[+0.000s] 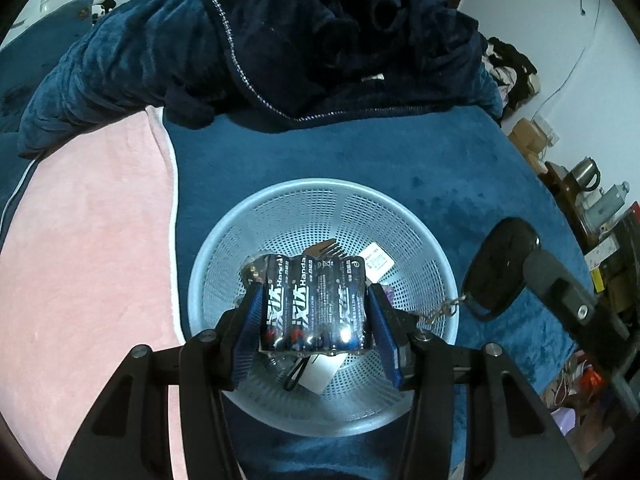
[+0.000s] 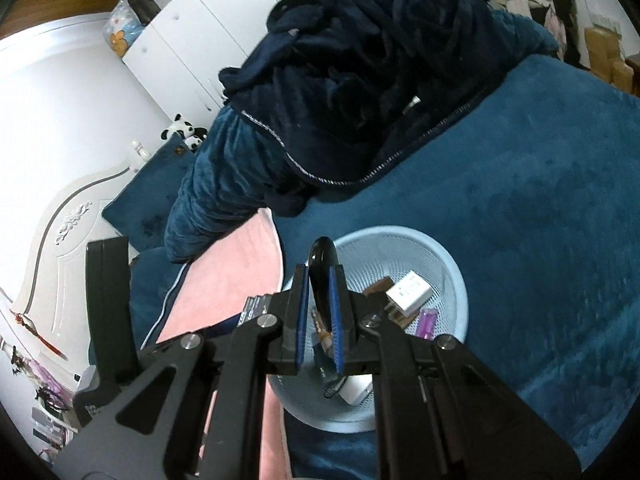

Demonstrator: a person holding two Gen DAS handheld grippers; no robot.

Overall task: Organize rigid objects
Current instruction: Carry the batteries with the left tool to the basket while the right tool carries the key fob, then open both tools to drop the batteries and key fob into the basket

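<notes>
- Two claws hover over one pale blue perforated basket (image 1: 224, 264) that sits on the blue bedspread (image 1: 400, 152), near the edge of a pink blanket (image 1: 88, 220).
- The left claw (image 1: 316, 300) pinches a shrink-wrapped pack of four batteries (image 1: 314, 300) by its two ends, held level right above the basket's opening; that placement reads as a setup for dropping it straight in.
- The right claw (image 2: 320, 312) is pressed together on a black car key fob (image 2: 322, 264), gripped edge-on so the fob stands up between the pads. In the left view the fob (image 1: 500, 264) hangs just to the right of the basket rim, with a small metal chain (image 1: 444, 308) dangling from it.
- Already in the basket: a white charger plug (image 2: 408, 290), a purple lighter-like item (image 2: 427, 322), a brown comb (image 1: 322, 249) and a white tag with a black loop (image 1: 316, 372).
- Judged from this, sorting is well along; both held items seem bound for the same basket.
- A dark zipped fleece garment (image 1: 320, 40) is heaped at the far side, apart from the basket.
</notes>
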